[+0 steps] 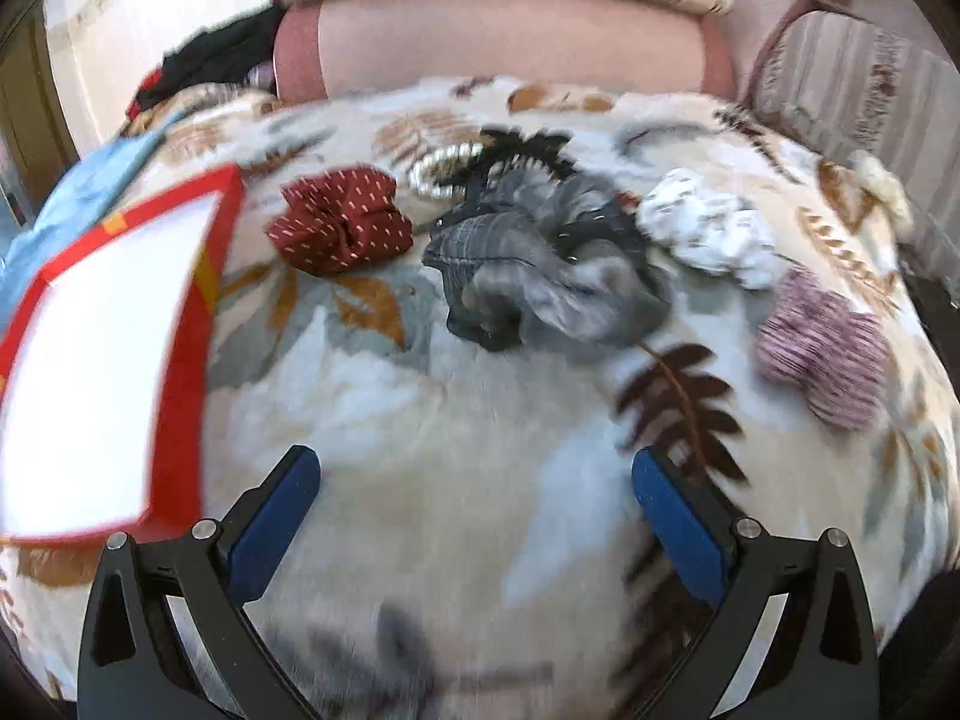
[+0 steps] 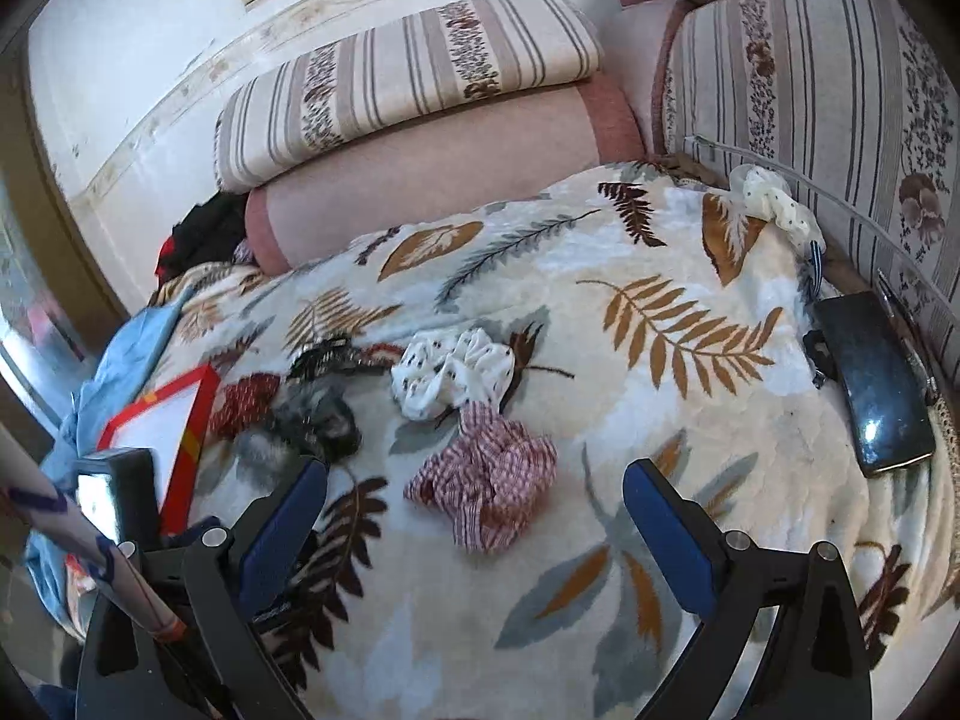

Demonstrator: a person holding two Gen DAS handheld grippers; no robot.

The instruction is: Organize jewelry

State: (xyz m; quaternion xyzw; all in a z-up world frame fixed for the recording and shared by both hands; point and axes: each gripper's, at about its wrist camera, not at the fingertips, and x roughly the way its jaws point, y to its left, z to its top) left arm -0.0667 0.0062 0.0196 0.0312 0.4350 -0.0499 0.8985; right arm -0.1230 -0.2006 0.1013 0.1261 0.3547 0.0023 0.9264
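Observation:
Several hair accessories lie on a leaf-patterned blanket (image 1: 420, 432). In the left wrist view I see a dark red dotted scrunchie (image 1: 342, 227), a pearl bracelet or hairband (image 1: 441, 171), a grey scrunchie pile (image 1: 540, 264), a white scrunchie (image 1: 708, 228) and a pink checked scrunchie (image 1: 825, 342). A red-rimmed box with a white inside (image 1: 102, 360) sits at the left. My left gripper (image 1: 474, 474) is open above bare blanket, short of the pile. My right gripper (image 2: 474, 492) is open, with the pink checked scrunchie (image 2: 486, 480) between and just beyond its fingers. The white scrunchie (image 2: 453, 372) lies behind it.
Striped cushions (image 2: 408, 78) and a pink bolster (image 2: 432, 180) line the back. A dark phone-like case (image 2: 870, 378) lies at the blanket's right edge, a cream scrunchie (image 2: 774, 198) at the far right corner. Blue cloth (image 2: 114, 372) bunches at the left beside the box (image 2: 162, 420).

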